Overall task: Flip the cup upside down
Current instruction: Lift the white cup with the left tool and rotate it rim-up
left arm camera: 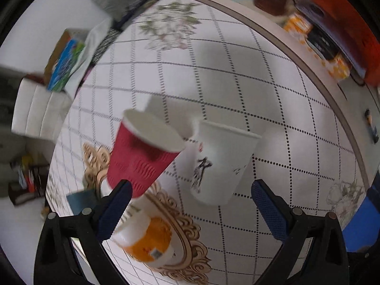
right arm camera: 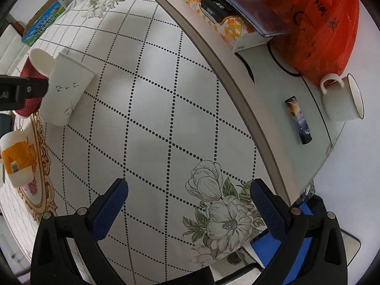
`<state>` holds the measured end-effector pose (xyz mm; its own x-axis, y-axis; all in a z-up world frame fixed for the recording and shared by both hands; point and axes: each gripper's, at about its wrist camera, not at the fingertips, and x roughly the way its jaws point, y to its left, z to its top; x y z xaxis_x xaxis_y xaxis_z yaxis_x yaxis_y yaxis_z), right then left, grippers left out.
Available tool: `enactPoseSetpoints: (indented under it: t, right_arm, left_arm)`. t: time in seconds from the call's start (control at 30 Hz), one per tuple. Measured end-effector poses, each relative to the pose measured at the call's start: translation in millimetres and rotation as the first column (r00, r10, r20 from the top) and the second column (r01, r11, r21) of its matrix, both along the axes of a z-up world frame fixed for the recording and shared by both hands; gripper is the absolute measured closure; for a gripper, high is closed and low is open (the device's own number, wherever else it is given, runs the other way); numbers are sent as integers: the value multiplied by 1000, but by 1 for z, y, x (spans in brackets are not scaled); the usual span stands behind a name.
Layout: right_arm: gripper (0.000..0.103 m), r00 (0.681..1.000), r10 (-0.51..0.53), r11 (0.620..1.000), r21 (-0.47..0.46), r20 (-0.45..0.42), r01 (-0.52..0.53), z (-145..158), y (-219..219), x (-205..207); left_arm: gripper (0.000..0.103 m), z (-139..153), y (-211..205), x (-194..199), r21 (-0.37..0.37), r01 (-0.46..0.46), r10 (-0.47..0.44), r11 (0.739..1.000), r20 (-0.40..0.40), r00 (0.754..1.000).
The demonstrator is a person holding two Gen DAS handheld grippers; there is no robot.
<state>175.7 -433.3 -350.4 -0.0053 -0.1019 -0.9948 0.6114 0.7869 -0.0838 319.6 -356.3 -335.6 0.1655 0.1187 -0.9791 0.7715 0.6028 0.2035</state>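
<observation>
I am hovering my left gripper (left arm camera: 191,193), jaws wide, near the upright white cup (left arm camera: 219,163); flipping is not yet started.

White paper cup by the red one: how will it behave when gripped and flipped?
The white paper cup looks thin-walled, so probably light and easily crushed. It is tall with a narrow base, likely tippy if nudged. The red cup stands close beside it, so it may get bumped.

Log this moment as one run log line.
left gripper: open, near white cup | right gripper: open, empty, over tablecloth | red cup, white cup: upright, unflipped
</observation>
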Motion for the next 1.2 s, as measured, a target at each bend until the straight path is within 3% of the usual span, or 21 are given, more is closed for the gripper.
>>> enactPoseSetpoints:
  t: [0.3,0.5,0.7,0.77,0.83,0.93,1.2]
  right_arm:
    - [0,999,-25,998,51,-40,27,-18,-2,3]
    - [0,998,-35,997,64,-55,38,-26,-2,2]
    - [0,996,-53,996,74,-66,58,-30,-4,-2]
    - [0,996,-56,995,77,-71,62,-32,-5,-4]
    - [0,996,-58,995,79,-74,64,-33,-8,-7]
    - [0,995,-64,994,81,-77,71,-35,-12,-11]
    - [0,995,-73,994,80,-71,78,-30,-15,-18]
  left_arm:
    - [0,-26,-23,-4,46,138,-135,989,-53,989]
    - [1,-35,-29,-6,59,164,-160,985,-67,985]
    - [7,-40,-36,-6,66,197,-193,978,-71,979]
    - [11,-42,-37,-5,70,207,-202,976,-72,977]
    - [29,-46,-38,-7,81,213,-206,974,-83,975]
    - [42,-52,-37,-6,99,214,-205,972,-95,974]
    - [43,-51,-32,0,92,179,-170,980,-93,981]
